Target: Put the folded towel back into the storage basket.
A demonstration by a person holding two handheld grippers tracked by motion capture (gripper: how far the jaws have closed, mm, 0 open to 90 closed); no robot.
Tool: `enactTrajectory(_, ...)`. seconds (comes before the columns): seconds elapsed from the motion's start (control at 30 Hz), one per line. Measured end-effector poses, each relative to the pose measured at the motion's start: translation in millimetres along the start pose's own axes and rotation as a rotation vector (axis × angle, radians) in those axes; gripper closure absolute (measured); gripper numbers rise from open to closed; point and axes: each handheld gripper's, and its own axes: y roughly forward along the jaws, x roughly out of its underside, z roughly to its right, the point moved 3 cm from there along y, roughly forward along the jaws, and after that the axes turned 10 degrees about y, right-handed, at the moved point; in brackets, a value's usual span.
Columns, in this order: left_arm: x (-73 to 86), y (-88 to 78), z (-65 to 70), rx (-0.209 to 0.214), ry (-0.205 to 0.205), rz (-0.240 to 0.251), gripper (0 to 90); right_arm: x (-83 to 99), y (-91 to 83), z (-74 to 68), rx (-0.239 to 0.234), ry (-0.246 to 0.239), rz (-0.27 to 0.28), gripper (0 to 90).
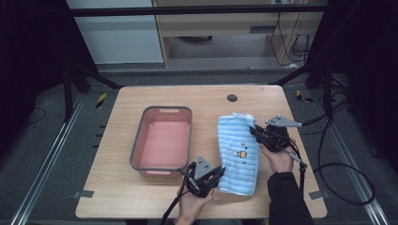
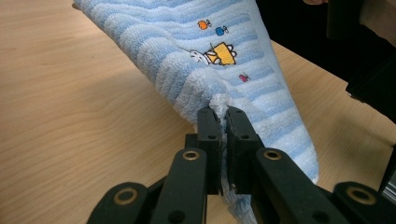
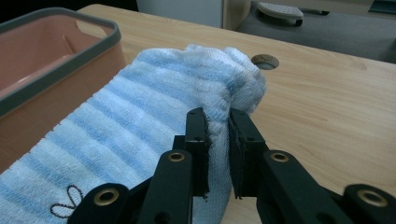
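Left claw [image 1: 217, 174] and right claw [image 1: 256, 131] each pinching the towel [image 1: 238, 152]; beside it, pink tub [image 1: 162, 140] holding nothing.

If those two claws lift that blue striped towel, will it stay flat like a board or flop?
Probably flop: the blue striped terry towel already bunches where the left gripper and right gripper pinch it. Its fluffy weave suggests it is light and unlikely to slip. The middle would likely sag.
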Motion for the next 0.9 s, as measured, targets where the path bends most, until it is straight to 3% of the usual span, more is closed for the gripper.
enactTrajectory(0.43,-24.9,-18.1,-11.6,-0.029,0.031,0.042,85.5,-22.2,-4.7,-16.9,-0.012,-0.01,0.054,79.5)
enactTrajectory(0.9,-41.5,-35.8,-22.3,-0.046,0.029,0.081,85.5,-46.7,-6.9,-30.8,-0.015,-0.018,0.097,79.6)
